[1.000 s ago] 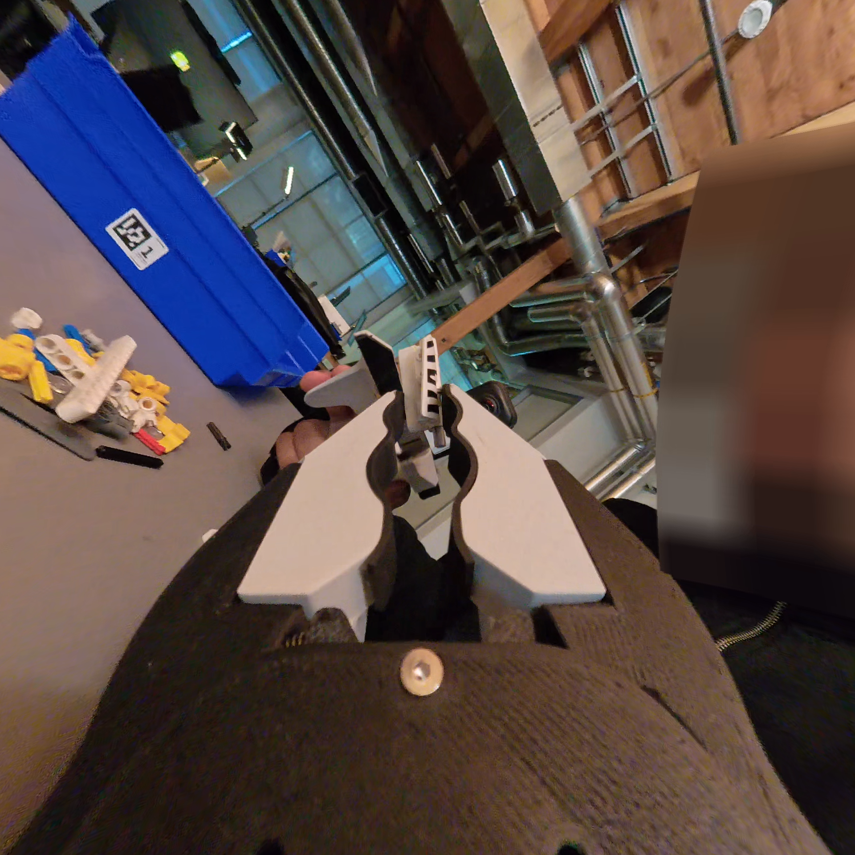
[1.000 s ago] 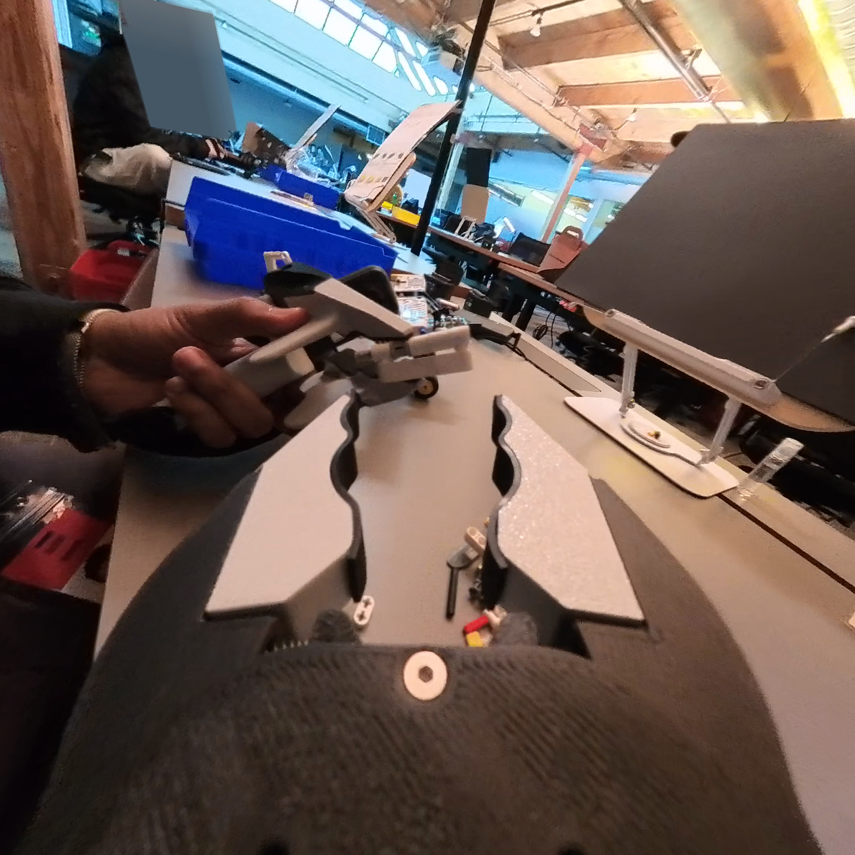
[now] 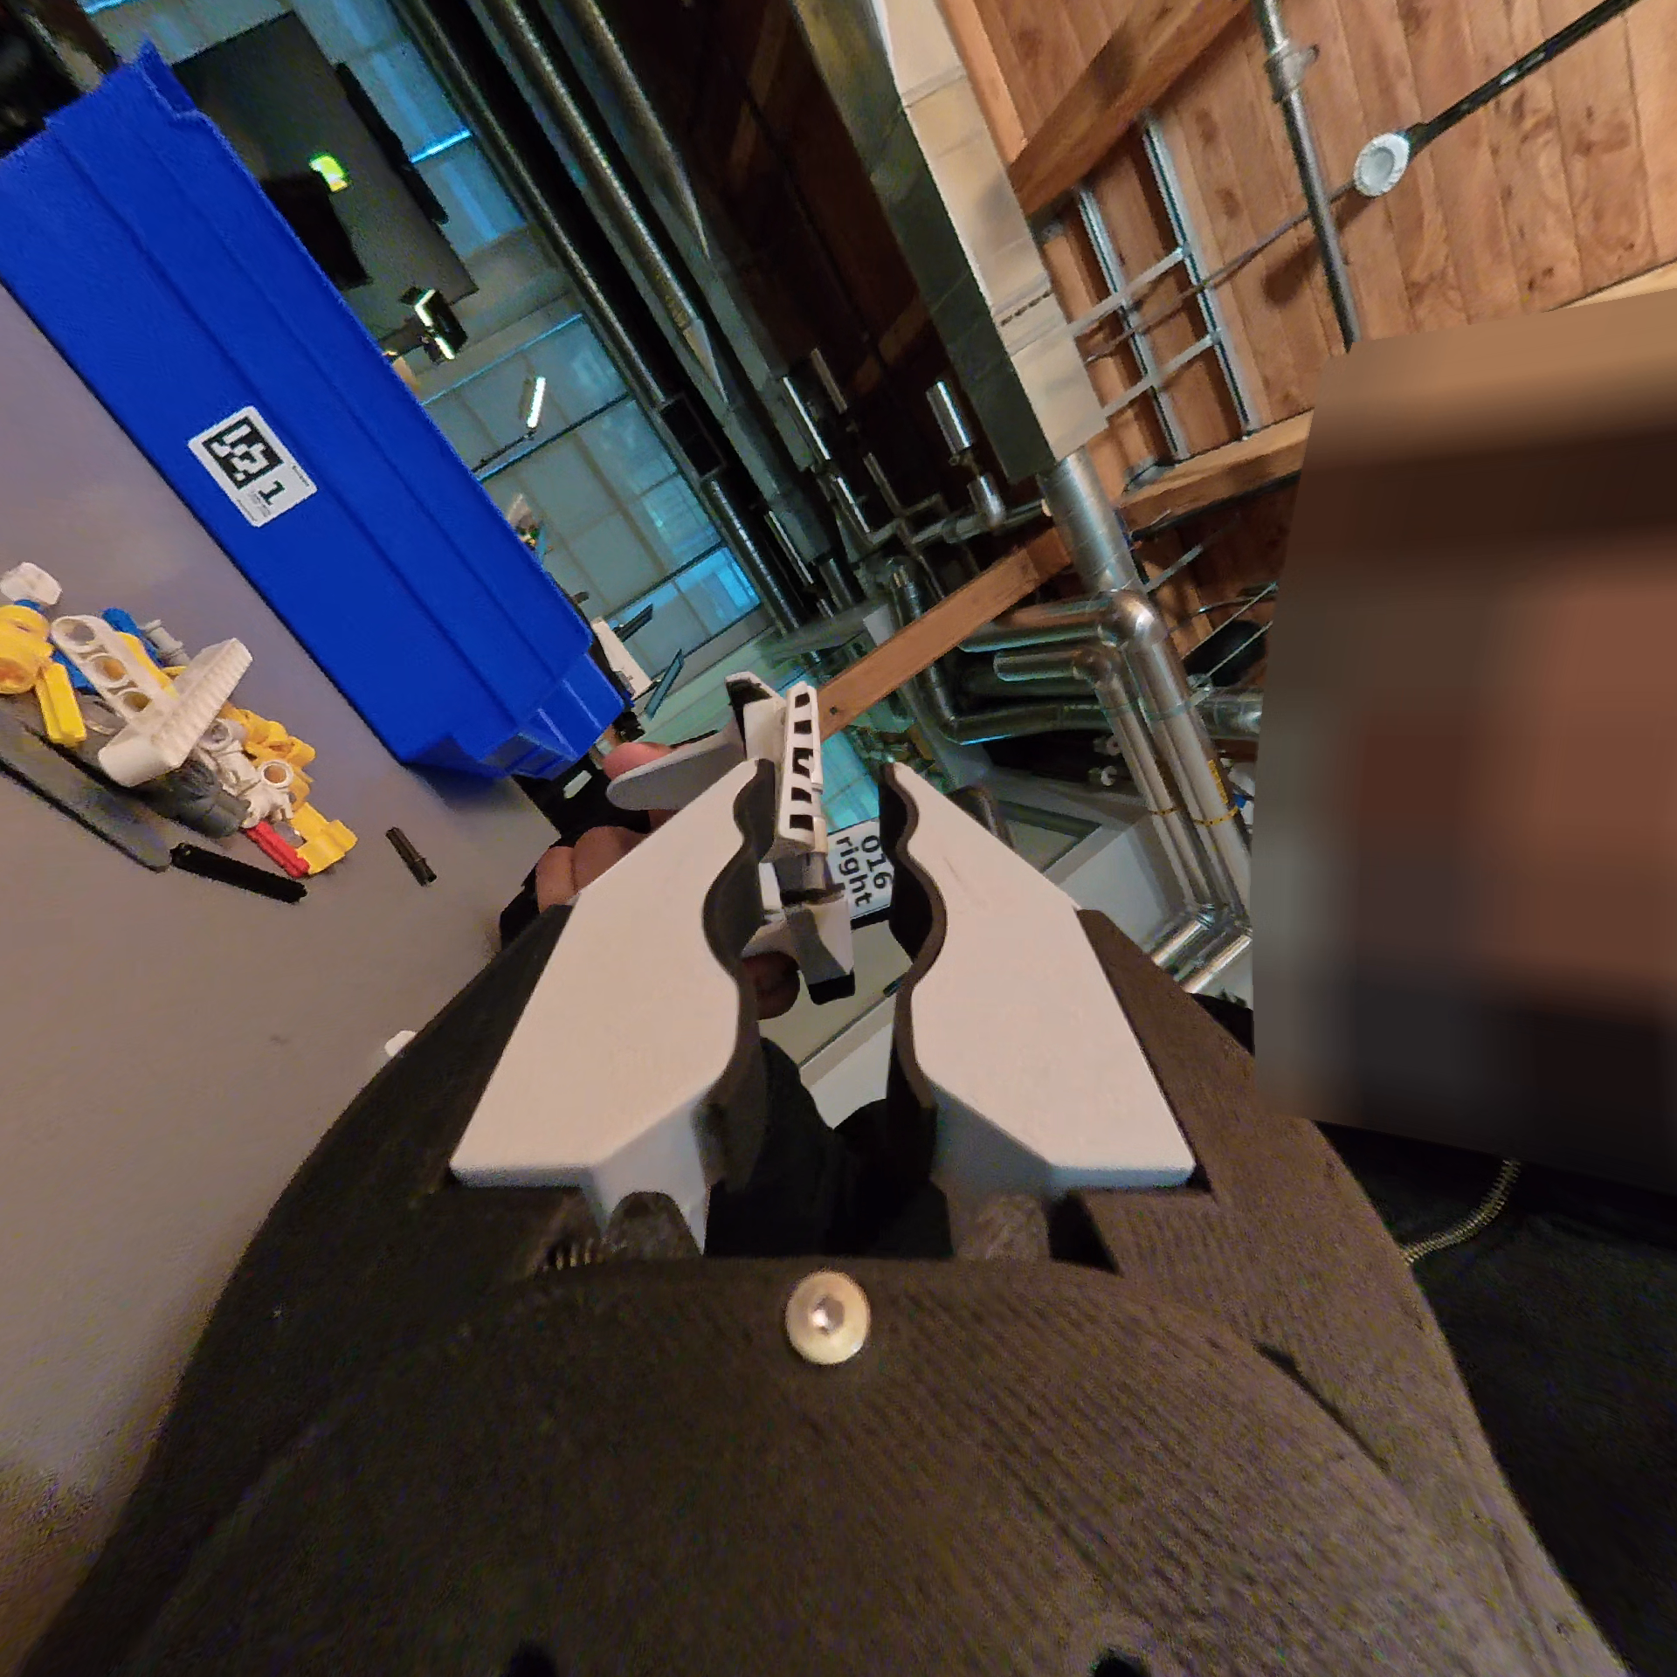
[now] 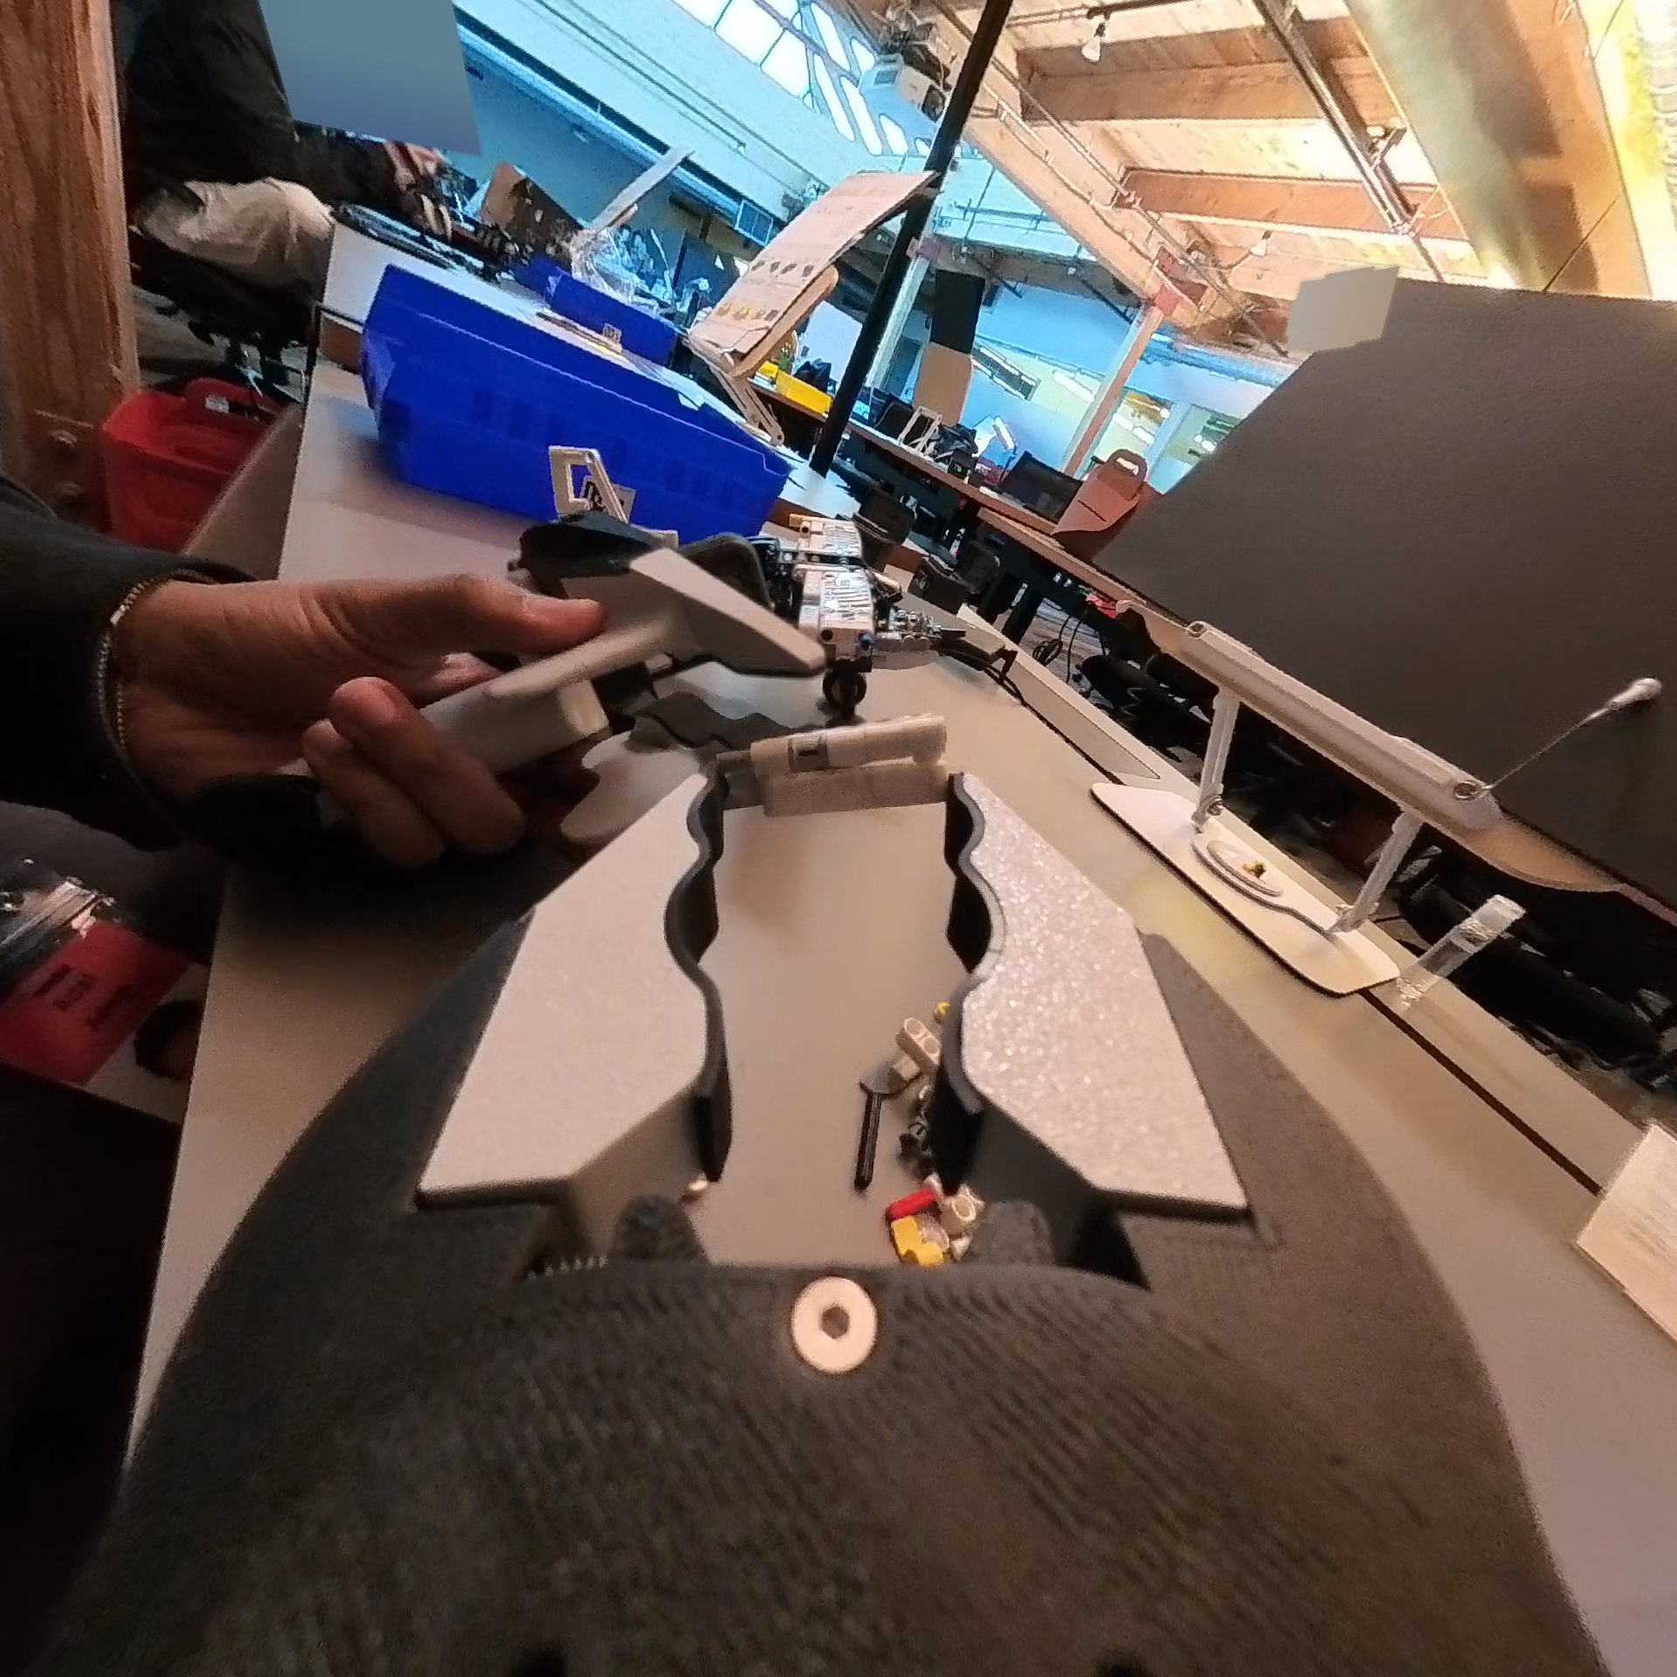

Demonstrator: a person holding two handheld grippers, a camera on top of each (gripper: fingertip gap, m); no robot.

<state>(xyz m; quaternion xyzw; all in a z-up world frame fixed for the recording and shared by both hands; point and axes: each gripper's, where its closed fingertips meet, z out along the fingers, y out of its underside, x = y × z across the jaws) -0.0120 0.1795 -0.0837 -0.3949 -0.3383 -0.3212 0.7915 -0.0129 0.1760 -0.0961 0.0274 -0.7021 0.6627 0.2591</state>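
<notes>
A white brick assembly (image 4: pixel 844 771) hangs in the air above the grey table (image 4: pixel 1044 726). My right gripper (image 4: pixel 830 789) is shut on it, one fingertip on each end. My left gripper (image 3: pixel 821 780) stands around the same slotted white assembly (image 3: pixel 799 771). Its jaws are parted: the piece lies near the left pad, and a gap shows beside the right pad (image 3: pixel 907 817). In the right wrist view the left gripper (image 4: pixel 726 717), held in a hand (image 4: pixel 299 690), has its fingers spread at the assembly's left end. One finger (image 3: pixel 653 776) of the right gripper shows in the left wrist view.
A blue bin (image 3: pixel 272 363) stands on the table and also shows in the right wrist view (image 4: pixel 544 426). A pile of yellow, white and red bricks (image 3: pixel 181 726) and black pins (image 3: pixel 236 858) lie near it. A wheeled brick model (image 4: pixel 844 617), loose pieces (image 4: pixel 916 1071) and a black board on a stand (image 4: pixel 1361 544) are ahead. My two grippers' fingertips are within a few centimetres of each other.
My left jaws have widened off the white assembly. My right gripper has moved up to it and narrowed until its tips closed on the two ends.
</notes>
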